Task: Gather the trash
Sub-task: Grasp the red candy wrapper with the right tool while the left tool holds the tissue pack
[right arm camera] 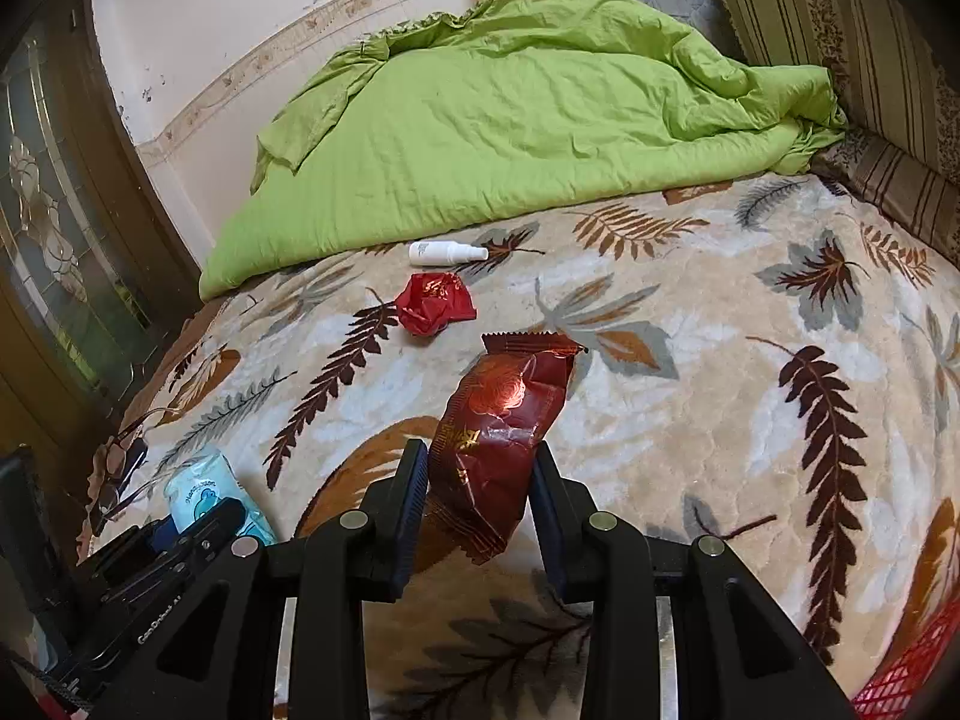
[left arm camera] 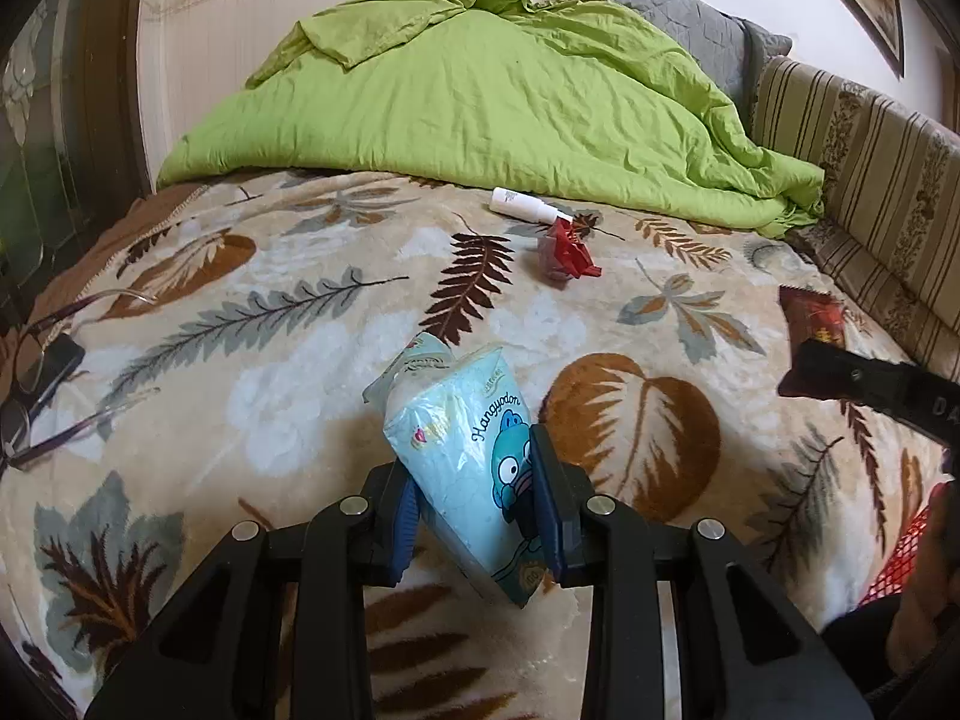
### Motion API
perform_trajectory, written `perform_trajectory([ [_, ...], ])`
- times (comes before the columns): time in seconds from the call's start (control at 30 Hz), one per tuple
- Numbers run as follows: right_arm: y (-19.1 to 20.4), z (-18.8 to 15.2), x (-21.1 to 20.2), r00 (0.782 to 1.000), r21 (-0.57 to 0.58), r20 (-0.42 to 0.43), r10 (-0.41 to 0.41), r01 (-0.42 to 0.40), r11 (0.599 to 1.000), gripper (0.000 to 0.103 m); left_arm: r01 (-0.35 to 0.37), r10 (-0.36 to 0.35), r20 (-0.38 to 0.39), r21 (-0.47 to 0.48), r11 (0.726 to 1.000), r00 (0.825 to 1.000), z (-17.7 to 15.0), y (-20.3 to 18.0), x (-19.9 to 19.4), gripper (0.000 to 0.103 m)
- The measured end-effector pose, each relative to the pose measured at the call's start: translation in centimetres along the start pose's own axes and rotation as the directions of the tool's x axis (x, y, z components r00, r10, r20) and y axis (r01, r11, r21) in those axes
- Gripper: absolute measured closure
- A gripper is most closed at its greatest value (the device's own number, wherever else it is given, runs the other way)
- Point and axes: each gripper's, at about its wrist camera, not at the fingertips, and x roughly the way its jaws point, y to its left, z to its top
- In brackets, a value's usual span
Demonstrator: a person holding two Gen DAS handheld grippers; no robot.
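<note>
Bed blanket [left arm camera: 252,396]; gripper [left arm camera: 474,498] pinches tissue pack [left arm camera: 456,426] pointing away.

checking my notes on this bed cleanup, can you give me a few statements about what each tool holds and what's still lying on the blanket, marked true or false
1. The left tool grips a light blue packet. True.
2. The right tool is empty. False: it grips a dark red wrapper.
3. A crumpled red wrapper lies on the blanket. True.
4. The white bottle stands upright. False: it lies on its side.
5. The quilt is blue. False: green.
</note>
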Motion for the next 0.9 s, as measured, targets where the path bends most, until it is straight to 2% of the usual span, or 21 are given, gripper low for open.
perform_trajectory([
  [0.9, 0.72, -0.11, 0.18, 1.000, -0.035, -0.006, 0.003, -0.004, 0.999, 0.067, -0.005, 0.005, 0.022, 0.027, 1.000, 1.000, 0.33, -0.60, -0.08, 0.071],
])
